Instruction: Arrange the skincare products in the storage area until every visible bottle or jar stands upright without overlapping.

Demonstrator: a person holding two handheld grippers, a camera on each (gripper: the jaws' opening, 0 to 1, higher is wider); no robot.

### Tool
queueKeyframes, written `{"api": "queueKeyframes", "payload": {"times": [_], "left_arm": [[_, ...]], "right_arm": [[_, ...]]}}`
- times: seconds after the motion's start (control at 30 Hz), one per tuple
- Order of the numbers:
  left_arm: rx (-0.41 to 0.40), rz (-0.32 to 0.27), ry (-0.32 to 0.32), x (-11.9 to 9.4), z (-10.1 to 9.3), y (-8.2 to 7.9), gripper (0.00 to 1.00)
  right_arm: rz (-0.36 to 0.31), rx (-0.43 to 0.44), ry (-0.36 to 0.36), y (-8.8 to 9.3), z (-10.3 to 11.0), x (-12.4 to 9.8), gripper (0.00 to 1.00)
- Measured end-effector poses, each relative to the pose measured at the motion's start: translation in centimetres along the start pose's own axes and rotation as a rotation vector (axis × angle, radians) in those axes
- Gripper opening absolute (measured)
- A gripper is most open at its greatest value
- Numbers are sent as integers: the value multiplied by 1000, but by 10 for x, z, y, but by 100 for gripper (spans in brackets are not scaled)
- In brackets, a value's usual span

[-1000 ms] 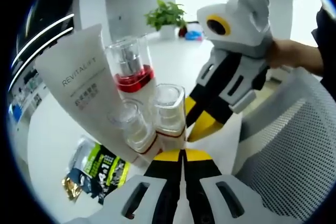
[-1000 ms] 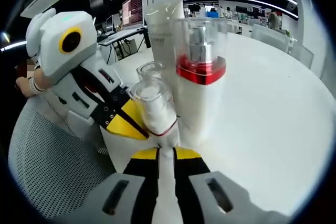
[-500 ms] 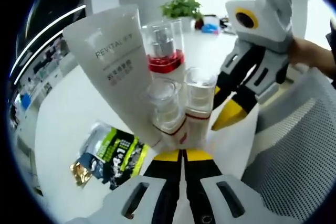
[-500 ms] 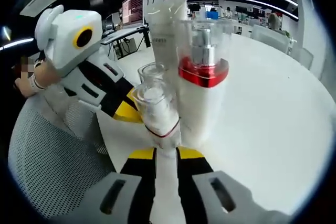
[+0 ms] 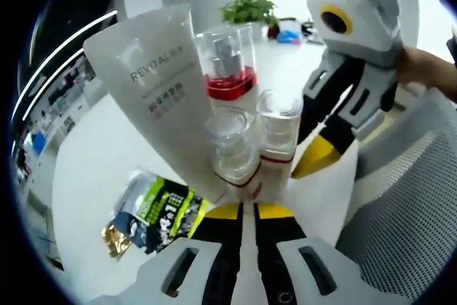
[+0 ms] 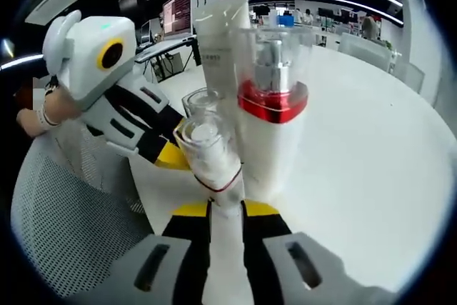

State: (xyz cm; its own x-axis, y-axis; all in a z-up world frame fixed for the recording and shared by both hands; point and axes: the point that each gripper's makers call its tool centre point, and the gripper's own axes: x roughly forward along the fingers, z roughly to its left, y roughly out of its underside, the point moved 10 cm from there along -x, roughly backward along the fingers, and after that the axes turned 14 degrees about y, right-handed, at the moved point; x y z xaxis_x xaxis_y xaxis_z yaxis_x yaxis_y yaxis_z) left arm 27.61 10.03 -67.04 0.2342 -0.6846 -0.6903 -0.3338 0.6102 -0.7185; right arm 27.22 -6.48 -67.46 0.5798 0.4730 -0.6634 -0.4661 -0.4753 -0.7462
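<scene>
Left gripper view, closest in: the left gripper (image 5: 246, 208) has its yellow-tipped jaws drawn nearly together, the slim gap between them taken up by the foot of a small clear-capped bottle (image 5: 232, 149), so it is pinched on that bottle. The bottle's long axis runs up and away from the jaws, cap end farthest, standing roughly upright on the white table (image 5: 93, 148). Touching it on the right is a second clear-capped bottle (image 5: 278, 130), also upright. Just behind them stands a red-banded pump bottle (image 5: 227, 69), cap up, and leaning beside it a white tube (image 5: 153, 91) marked REVITAL, flat end up, tilted to the left. Down left of the jaws, a green and black sachet (image 5: 150, 212) lies flat on the table. At right, the right gripper (image 5: 318, 158) reaches in, yellow tips just beside the second bottle; how wide it stands I cannot tell here. A hand (image 5: 428, 73) holds it. White mesh (image 5: 407, 198) fills the lower right. Far back, a potted plant (image 5: 246, 8).

Right gripper view: jaws narrow, closed around the base of a clear-capped bottle (image 6: 207, 151). The left gripper comes in from the left.
</scene>
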Motion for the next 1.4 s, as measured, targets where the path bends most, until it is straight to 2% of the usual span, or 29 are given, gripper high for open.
{"api": "queueKeyframes", "payload": {"times": [1.4], "left_arm": [[17, 12, -10, 2, 2, 1, 3]], "right_arm": [[5, 11, 35, -2, -5, 9, 14]]}}
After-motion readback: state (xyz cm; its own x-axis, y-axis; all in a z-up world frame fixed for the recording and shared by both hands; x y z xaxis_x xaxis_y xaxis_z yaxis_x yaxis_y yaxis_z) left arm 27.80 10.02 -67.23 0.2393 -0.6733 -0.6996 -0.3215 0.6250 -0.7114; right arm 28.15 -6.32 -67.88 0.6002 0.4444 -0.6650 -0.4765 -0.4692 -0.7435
